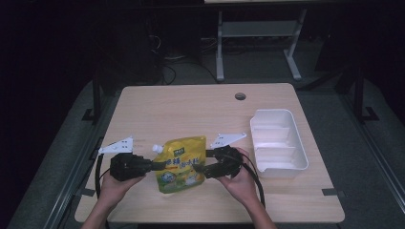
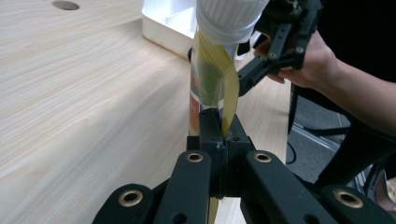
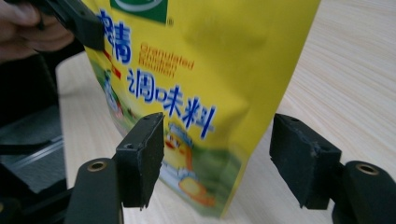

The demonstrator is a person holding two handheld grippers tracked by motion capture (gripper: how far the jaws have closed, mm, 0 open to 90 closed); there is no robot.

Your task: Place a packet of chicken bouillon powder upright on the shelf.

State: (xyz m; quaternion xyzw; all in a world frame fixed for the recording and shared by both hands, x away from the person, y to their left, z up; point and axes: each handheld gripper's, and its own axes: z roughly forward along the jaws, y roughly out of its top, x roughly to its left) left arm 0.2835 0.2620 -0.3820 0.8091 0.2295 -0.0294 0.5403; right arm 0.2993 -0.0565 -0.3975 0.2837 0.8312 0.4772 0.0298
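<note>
A yellow bouillon pouch (image 1: 184,164) with a white spout cap (image 1: 156,148) stands tilted near the front of the wooden table (image 1: 191,109). My left gripper (image 1: 155,165) is shut on the pouch's left edge. In the left gripper view its jaws (image 2: 218,126) pinch the thin seam of the pouch (image 2: 210,79) below the cap (image 2: 229,18). My right gripper (image 1: 203,162) is at the pouch's right side and open. In the right gripper view the pads (image 3: 217,149) stand wide apart, with the pouch (image 3: 196,70) just beyond them and untouched.
A white plastic tray (image 1: 286,168) lies at the right of the table, also seen in the left gripper view (image 2: 163,32). A cable hole (image 1: 240,96) sits near the far edge. Dark floor and a desk frame lie beyond the table.
</note>
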